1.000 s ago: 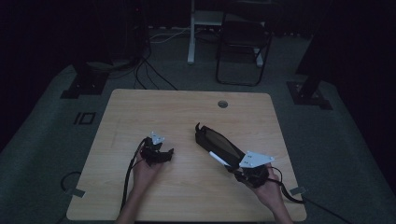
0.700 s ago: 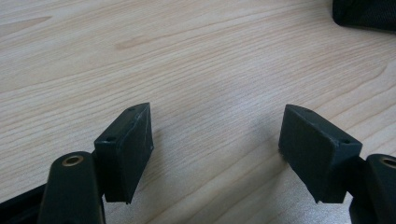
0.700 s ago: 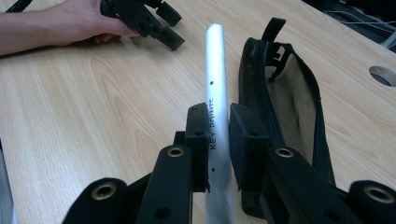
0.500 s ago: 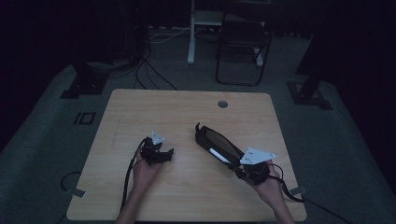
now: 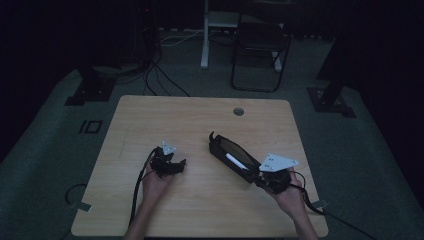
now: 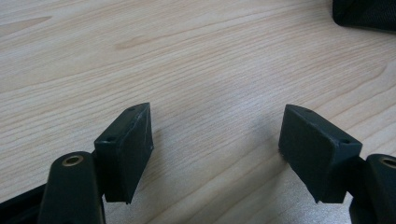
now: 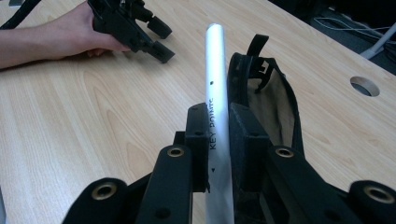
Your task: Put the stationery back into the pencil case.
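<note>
A silver pen-shaped stick (image 7: pixel 215 79) with black lettering is clamped between the pads of my right gripper (image 7: pixel 218 140) and points away over the table. Right beside it lies an open black pouch (image 7: pixel 271 93) with a tan lining. From above, the stick (image 5: pixel 235 160) lies over the pouch (image 5: pixel 227 152), with my right gripper (image 5: pixel 260 176) at the pouch's near end. My left gripper (image 5: pixel 175 164) rests low on the wood to the left, open, with bare table between its pads (image 6: pixel 126 149).
The wooden table (image 5: pixel 165 115) has a round cable hole (image 5: pixel 238 111) near its far edge. A folding chair (image 5: pixel 260 55) and a white post stand on the dark floor behind it. Cables trail from both grippers off the near edge.
</note>
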